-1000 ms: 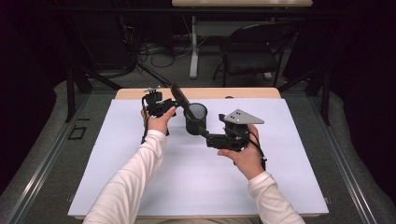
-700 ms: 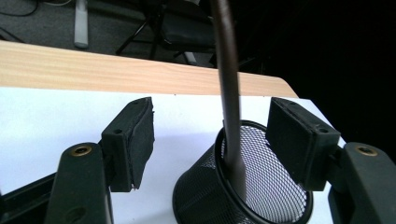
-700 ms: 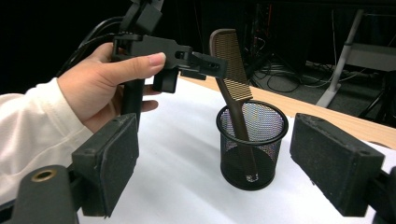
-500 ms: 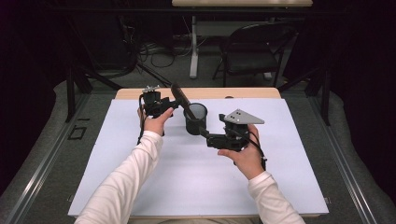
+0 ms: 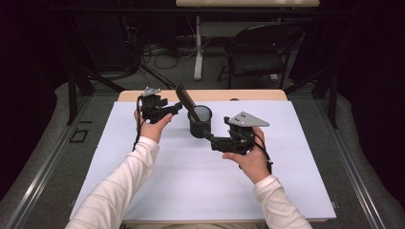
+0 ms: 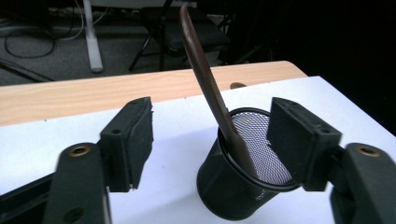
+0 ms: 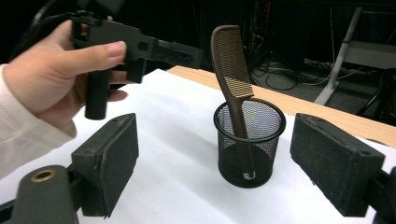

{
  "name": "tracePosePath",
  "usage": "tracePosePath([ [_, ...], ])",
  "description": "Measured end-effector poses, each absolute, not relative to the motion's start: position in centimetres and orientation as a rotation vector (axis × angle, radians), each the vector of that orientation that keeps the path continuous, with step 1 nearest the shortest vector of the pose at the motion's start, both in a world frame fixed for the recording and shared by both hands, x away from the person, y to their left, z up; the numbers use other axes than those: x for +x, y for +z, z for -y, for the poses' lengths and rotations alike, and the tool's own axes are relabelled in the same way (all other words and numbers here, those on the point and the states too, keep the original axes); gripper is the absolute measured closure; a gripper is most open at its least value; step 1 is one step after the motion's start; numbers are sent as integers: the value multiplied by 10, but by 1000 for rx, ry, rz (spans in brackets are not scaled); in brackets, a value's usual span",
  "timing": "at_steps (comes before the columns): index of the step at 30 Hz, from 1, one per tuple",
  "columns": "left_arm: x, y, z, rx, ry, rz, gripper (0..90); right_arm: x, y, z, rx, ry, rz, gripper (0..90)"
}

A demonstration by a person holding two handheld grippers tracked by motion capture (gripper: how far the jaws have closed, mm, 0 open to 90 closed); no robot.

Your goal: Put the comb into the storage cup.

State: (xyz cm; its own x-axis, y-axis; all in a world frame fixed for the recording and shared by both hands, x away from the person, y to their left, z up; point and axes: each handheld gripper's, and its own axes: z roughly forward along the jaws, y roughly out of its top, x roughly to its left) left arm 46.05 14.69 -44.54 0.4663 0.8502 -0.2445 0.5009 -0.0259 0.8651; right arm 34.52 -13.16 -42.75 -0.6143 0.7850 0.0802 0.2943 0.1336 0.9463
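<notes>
A: From the high view, your comb (image 5: 185, 101) stands in the mesh cup (image 5: 199, 121) near the far middle of the desk (image 5: 200, 181), leaning back and to the left over the rim. Your left tongs (image 5: 177, 108) sit just beside the comb's upper part, released and holding nothing, having just been opening a little. Your right tongs (image 5: 208, 135) rest just in front of the cup, also spread, with nothing between them.

B: How will it handle?

A: In the left gripper view the comb (image 6: 210, 93) looks thin, stiff plastic and light. I'd guess it is smooth, so it may slip or swivel in the pads (image 6: 133, 140). Take it flat across the spine, partway up, above the cup's rim (image 6: 261, 140). The cup looks light too, so it could tip or slide if you drag the comb sideways.

B: And the room around it?

A: In the right gripper view the comb's (image 7: 231, 79) handle end rests on the cup's (image 7: 250, 140) floor, teeth at the top. The cup stands between your open right pads (image 7: 109, 163), not touched. Your left hand (image 7: 56, 79) is up and to the side, apart from the cup. The white sheet around the cup is bare. The desk's wooden far edge (image 7: 327, 116) runs not far behind it, so lift straight up along the comb's lean.
</notes>
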Motion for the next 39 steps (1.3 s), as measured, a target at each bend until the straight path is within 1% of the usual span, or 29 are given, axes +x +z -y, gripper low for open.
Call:
tracePosePath([
  [5,453,-442,-154,1680,408,-1163,260,345,-428,131,1037,1481,-1979,153],
  [11,443,-440,-162,1693,400,-1138,253,345,-429,129,1029,1466,-2013,154],
  [13,439,-439,-165,1692,396,-1129,246,345,-430,128,1031,1470,-2030,171],
  [19,428,-433,-171,1680,378,-1076,246,346,-434,129,1046,1464,-2077,203],
  [21,425,-432,-170,1695,393,-1067,248,346,-434,130,1032,1464,-2072,217],
  [23,422,-431,-170,1714,409,-1066,248,346,-433,130,1012,1458,-2049,207],
  [30,414,-430,-170,1718,386,-1042,248,345,-430,135,1013,1459,-2017,214],
  [33,411,-430,-170,1726,380,-1024,248,346,-430,138,1028,1452,-2032,247],
  [35,408,-429,-170,1732,373,-1006,248,346,-430,140,1031,1445,-2027,244],
  [37,405,-428,-171,1734,372,-992,248,345,-429,141,1015,1448,-2027,220],
  [39,401,-427,-173,1728,369,-988,247,344,-429,143,1006,1430,-2028,231],
])
